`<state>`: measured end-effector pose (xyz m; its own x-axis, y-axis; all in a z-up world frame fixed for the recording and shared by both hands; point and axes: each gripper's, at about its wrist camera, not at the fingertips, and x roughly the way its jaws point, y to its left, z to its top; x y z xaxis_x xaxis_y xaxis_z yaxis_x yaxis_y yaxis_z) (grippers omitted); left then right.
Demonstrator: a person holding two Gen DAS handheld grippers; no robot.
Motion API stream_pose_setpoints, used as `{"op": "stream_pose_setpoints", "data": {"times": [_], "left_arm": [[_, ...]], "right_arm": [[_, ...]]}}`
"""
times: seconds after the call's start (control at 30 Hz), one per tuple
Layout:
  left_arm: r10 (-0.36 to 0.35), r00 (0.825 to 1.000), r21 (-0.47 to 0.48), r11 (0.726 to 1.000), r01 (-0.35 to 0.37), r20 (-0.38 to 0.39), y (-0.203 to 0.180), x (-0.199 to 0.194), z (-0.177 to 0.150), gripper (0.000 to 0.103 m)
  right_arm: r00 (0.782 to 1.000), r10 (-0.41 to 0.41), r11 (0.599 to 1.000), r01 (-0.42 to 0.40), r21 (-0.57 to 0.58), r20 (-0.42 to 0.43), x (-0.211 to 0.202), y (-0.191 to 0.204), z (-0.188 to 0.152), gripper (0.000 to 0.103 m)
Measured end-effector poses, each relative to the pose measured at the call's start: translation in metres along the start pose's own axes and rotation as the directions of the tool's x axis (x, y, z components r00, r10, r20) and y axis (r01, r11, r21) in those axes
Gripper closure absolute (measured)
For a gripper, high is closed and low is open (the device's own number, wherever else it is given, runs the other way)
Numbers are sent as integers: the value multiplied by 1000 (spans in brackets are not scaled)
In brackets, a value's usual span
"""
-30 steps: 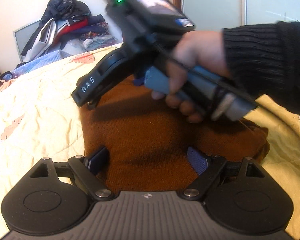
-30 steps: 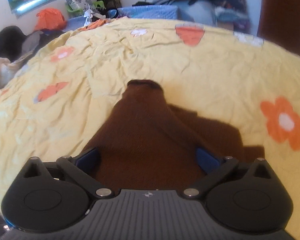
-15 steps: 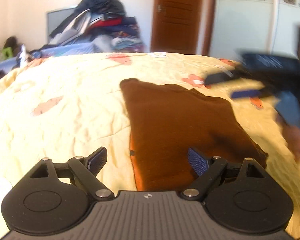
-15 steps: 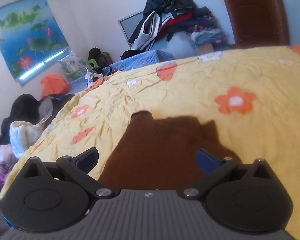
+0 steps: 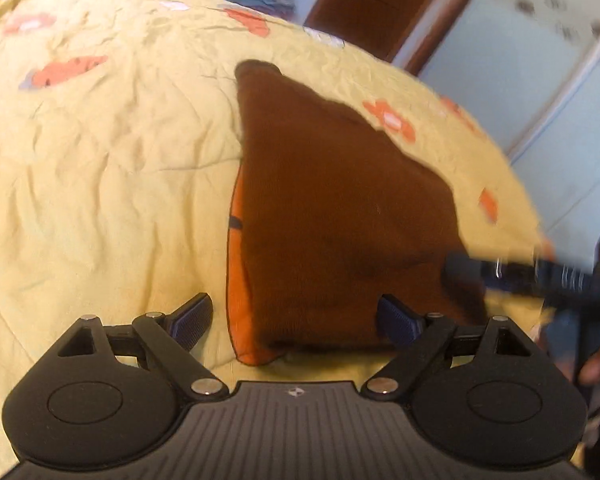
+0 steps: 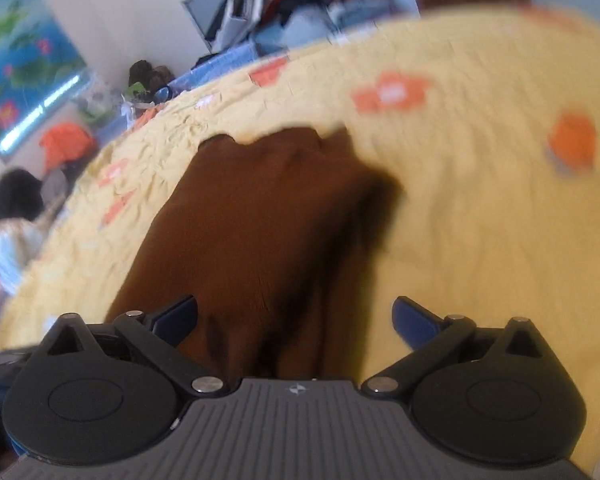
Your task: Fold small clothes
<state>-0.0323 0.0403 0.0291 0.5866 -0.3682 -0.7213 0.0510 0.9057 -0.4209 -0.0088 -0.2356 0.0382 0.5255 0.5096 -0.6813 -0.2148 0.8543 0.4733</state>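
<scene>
A brown knit garment [image 5: 340,208] lies folded on the yellow flowered bedspread [image 5: 100,168], with an orange layer [image 5: 236,280] showing along its left edge. My left gripper [image 5: 296,314] hovers open over the garment's near edge, one pad on each side of that orange edge, nothing pinched. In the right wrist view the same garment [image 6: 268,220] runs away from me, and my right gripper [image 6: 296,316] stands open above its near right part, touching nothing. The right gripper's blurred body [image 5: 540,276] shows at the right edge of the left wrist view, beside the garment's corner.
A heap of clothes [image 6: 292,4] sits behind the bed next to a brown door [image 5: 380,4] and a pale wardrobe [image 5: 540,80]. More clothing and an orange item [image 6: 64,144] lie off the bed's left side. Bedspread extends left and right of the garment.
The right hand with its gripper has left the top of the garment and drawn off to its right side. Both views have rolled. The garment lies still; both grippers stay open.
</scene>
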Motion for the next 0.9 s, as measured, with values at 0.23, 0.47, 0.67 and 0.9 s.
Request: {"op": "stream_pose_setpoints", "data": {"times": [0.23,0.47,0.67,0.9], "left_arm": [[-19,997,39,999,22,-78,-18,9,14,72],[112,993,234,965,-115,30,-30,-2,-16,61],[132,952,366,901,-231,276,-59,-52,-30,22],[153,984,419,891,-176,87,-79,27,-17,15]], "right_arm": [[990,94,988,-106,-109,-109,0,6,-9,75],[998,-13,955,-5,-296,-61,-5,20,-20,69],[996,-11,977,30,-212,91,-46,25,-9,36],[996,72,984,-64,-167,45,18,48,56,27]]}}
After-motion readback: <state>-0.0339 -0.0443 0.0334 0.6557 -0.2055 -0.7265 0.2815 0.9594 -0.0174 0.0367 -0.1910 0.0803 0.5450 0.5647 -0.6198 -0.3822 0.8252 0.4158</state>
